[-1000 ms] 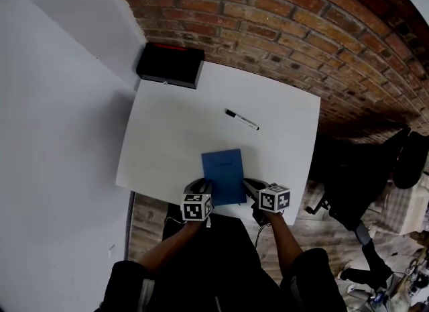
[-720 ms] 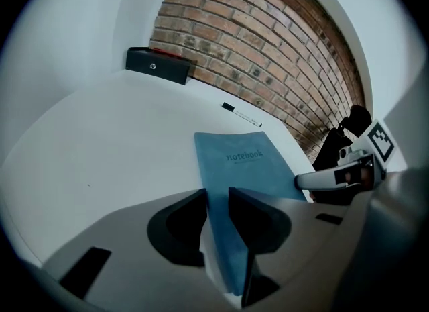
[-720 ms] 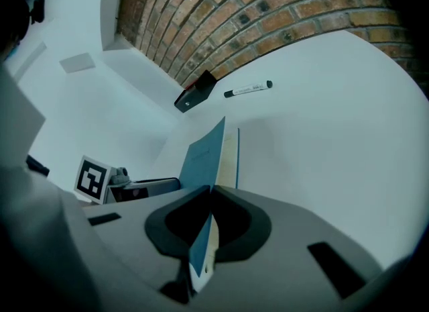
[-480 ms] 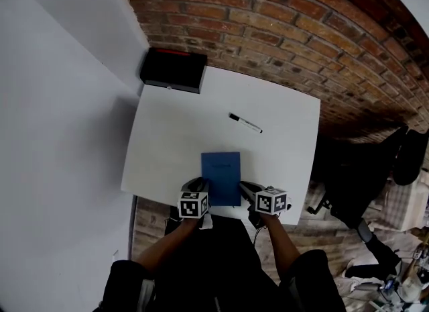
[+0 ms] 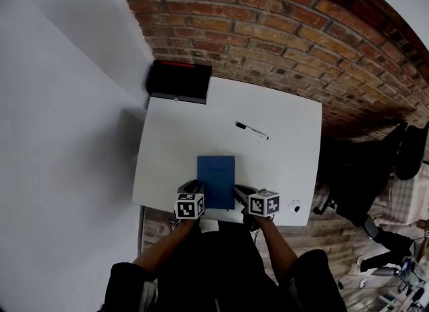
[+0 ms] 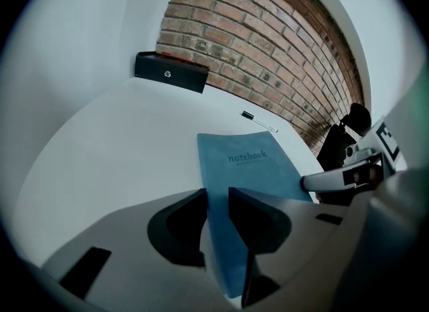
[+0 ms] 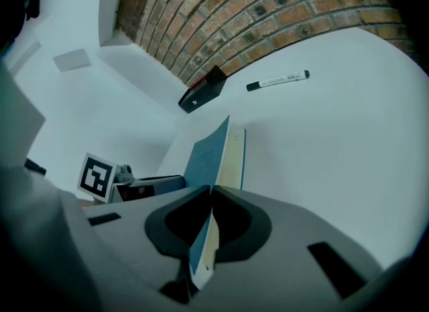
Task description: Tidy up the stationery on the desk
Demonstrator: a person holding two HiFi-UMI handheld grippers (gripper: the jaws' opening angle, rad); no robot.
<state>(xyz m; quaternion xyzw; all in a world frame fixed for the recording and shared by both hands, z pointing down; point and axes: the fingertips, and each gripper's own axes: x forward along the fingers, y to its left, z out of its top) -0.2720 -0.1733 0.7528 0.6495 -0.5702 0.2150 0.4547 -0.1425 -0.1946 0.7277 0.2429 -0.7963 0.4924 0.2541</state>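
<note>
A blue notebook (image 5: 216,178) lies at the near edge of the white desk (image 5: 194,129). Both grippers hold its near end. My left gripper (image 5: 199,186) is shut on the near left edge, and the notebook (image 6: 251,163) runs out from between its fingers (image 6: 194,213). My right gripper (image 5: 238,190) is shut on the near right edge. In the right gripper view the notebook (image 7: 208,153) stands edge-on, with its cover and pages pinched at my right gripper (image 7: 212,196). A black-capped white marker pen (image 5: 251,130) lies farther back on the desk.
A black box (image 5: 179,80) sits at the desk's far left corner against the brick wall (image 5: 281,29). A small white round object (image 5: 294,206) lies near the near right corner. A black chair (image 5: 362,170) stands right of the desk. A white wall borders the left side.
Both grippers have moved the notebook leftward along the desk's near edge, and it now lies squarer to the desk. Both grips look the same.
</note>
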